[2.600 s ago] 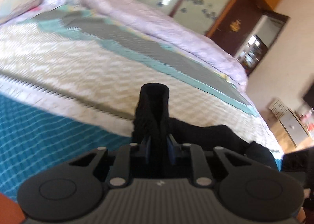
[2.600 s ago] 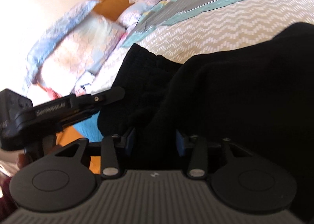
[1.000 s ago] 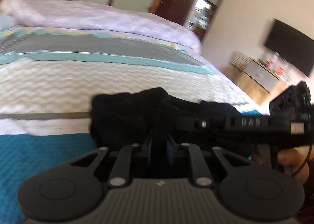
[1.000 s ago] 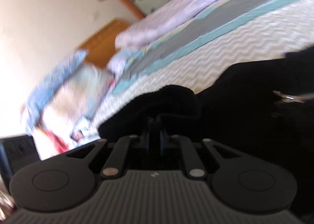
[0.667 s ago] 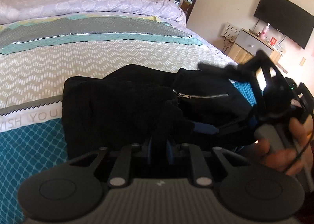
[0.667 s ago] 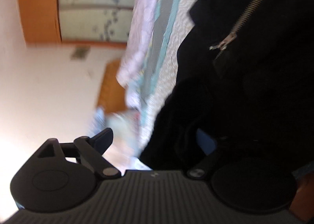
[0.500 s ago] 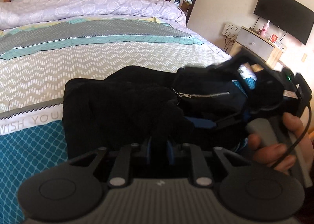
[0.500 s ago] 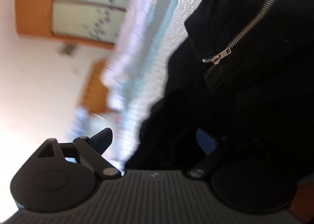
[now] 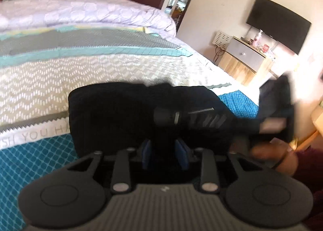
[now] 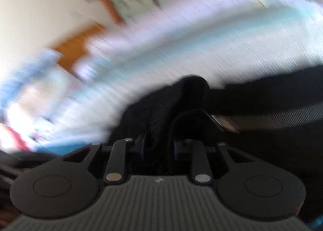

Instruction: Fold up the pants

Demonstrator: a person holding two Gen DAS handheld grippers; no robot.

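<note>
The black pants (image 9: 113,109) lie bunched in a flat heap on the bed near its front edge. My left gripper (image 9: 164,150) sits low over their near side. Its jaws are opening, and the blue pads (image 9: 146,151) stand apart with dark cloth between them. The right gripper (image 9: 201,117) reaches in from the right across the heap, held by a hand (image 9: 262,150). In the blurred right wrist view, my right gripper (image 10: 158,146) is closing, and a raised fold of the pants (image 10: 189,91) fills the gap between its pads.
The bed cover (image 9: 80,73) has white zigzag, grey and teal bands, with a lilac quilt (image 9: 80,12) rolled along the far side. A cabinet (image 9: 242,59) and a wall TV (image 9: 278,22) stand to the right. Blurred pillows (image 10: 30,81) and a wooden headboard (image 10: 74,49) lie to the left.
The left pads have spread apart on the cloth. The right gripper has gone from wide open over the zipper to narrow around a fold, and its view has swung round.
</note>
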